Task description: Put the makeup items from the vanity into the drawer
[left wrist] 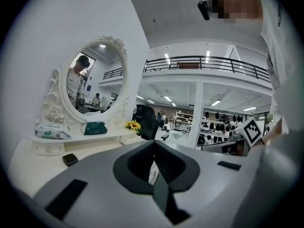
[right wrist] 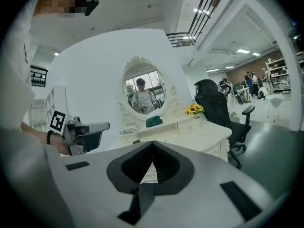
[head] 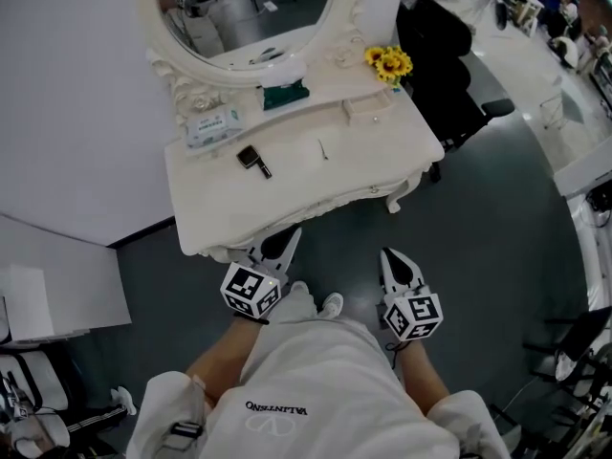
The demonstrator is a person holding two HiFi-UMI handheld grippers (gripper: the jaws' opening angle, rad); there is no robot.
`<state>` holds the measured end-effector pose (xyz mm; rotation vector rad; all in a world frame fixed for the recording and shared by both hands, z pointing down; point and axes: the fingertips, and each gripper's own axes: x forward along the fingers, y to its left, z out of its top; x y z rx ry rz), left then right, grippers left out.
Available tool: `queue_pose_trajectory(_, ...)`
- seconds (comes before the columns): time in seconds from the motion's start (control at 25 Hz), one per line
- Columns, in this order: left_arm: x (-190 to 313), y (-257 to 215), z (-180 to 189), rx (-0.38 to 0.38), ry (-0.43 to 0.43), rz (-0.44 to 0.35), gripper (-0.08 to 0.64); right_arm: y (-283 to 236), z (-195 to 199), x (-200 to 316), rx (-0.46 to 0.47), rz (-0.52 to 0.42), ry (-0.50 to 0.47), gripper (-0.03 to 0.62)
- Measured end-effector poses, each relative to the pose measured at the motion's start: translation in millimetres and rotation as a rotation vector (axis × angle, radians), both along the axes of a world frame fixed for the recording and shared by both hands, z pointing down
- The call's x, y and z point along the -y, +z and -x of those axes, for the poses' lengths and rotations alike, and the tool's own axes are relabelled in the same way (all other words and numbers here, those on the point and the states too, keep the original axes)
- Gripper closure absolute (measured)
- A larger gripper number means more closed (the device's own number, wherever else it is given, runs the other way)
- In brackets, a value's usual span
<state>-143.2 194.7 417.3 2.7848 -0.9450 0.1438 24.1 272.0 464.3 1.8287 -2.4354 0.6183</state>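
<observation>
Two grippers, both pinched closed with nothing in them.

Head view first: the left gripper (head: 286, 239) and right gripper (head: 391, 256) hang over the grey floor (head: 478, 218) in front of the white vanity (head: 287, 194). The left one's tips are right at its front edge, while the right one is clear of it. Along the back ledge sit a wipes pack (head: 212, 125), a green tissue box (head: 285, 94), a small white box (head: 368, 108) and sunflowers (head: 387, 62), all under the oval mirror (head: 258, 17). A black office chair (head: 445, 65) stands off the vanity's right end. The makeup stuff lies out in the open on the tabletop with nothing over it. There's a black compact (head: 248, 155), square and flat, with a dark stick (head: 262, 169) touching it and slanting toward the front edge. Well to their right, a thin pale stick (head: 323, 148) lies roughly front to back. Can't tell what either stick is.

Left gripper view: the jaws meet at the tip (left wrist: 154, 144) and are empty. The black compact (left wrist: 70, 159) sits off to the left on the tabletop, below the wipes pack (left wrist: 52, 129) and green tissue box (left wrist: 95, 127). The right gripper's marker cube (left wrist: 251, 131) pokes in at the right.

Right gripper view: the jaws are together (right wrist: 153, 144), pointing at the vanity (right wrist: 199, 132). The left gripper (right wrist: 83, 134) is on the left, the office chair (right wrist: 218, 108) is on the right, and a person shows in the mirror (right wrist: 145, 94).
</observation>
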Motion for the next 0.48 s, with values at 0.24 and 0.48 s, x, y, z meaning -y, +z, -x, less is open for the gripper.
queue_pose_trajectory(0.24,22,9,-20,0.015,-0.003,0.024,0.558,4,-7,20,0.001,0.015,-0.012,0.581)
queue_pose_trajectory(0.48,61,19,-34,0.023,-0.004,0.043,0.558,9,-14,52,-0.006,0.026,-0.014,0.581)
